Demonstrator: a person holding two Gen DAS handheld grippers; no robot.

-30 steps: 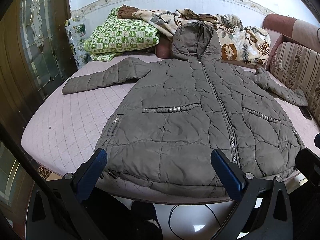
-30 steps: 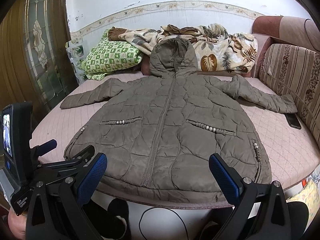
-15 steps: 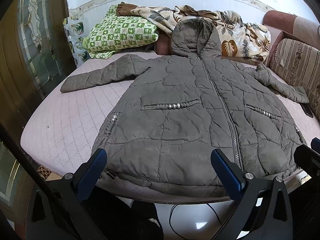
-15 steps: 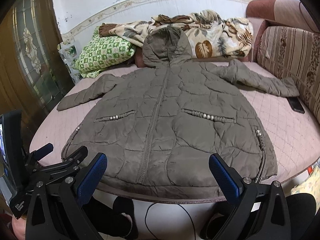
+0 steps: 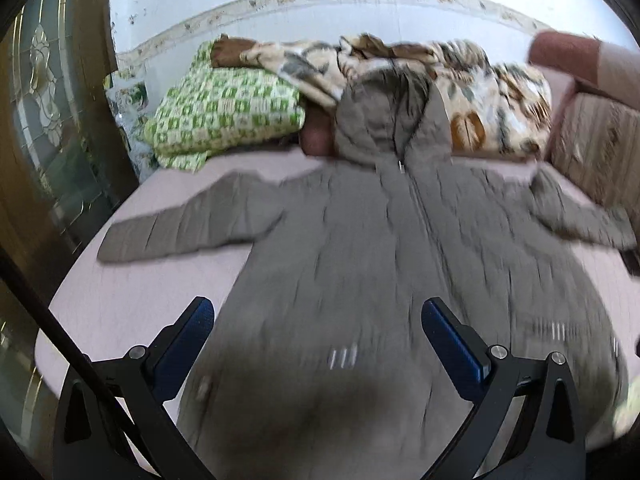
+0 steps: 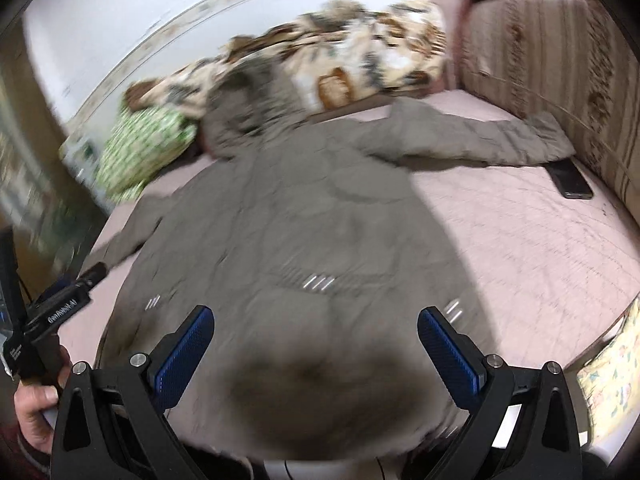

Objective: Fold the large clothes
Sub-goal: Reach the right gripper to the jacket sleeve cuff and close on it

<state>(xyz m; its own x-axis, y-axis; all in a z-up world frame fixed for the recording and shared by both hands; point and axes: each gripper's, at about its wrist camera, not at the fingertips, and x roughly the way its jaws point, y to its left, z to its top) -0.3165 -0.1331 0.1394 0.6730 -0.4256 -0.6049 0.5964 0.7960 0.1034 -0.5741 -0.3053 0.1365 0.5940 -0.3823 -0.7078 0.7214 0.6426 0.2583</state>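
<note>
A large grey-brown quilted hooded coat (image 5: 360,248) lies spread front-up on a pink bed (image 5: 132,292), zipped, both sleeves stretched out sideways and the hood toward the wall. My left gripper (image 5: 316,320) hangs open above the coat's lower left part, nothing between its blue pads. My right gripper (image 6: 316,326) is open too, above the lower right part of the coat (image 6: 304,216), near the studded pocket. The coat's right sleeve (image 6: 480,140) reaches toward the sofa side. Both views are motion-blurred.
A green checked pillow (image 5: 224,112) and a leaf-print blanket (image 5: 472,80) are piled at the head of the bed. A striped sofa back (image 6: 560,60) borders the right side. A dark phone (image 6: 570,179) lies by the right sleeve. A glass-panelled door (image 5: 44,120) stands on the left.
Both grippers have moved forward over the bed, from in front of the hem to above the coat's lower half. The right view has tilted and swung right. Both stayed open.
</note>
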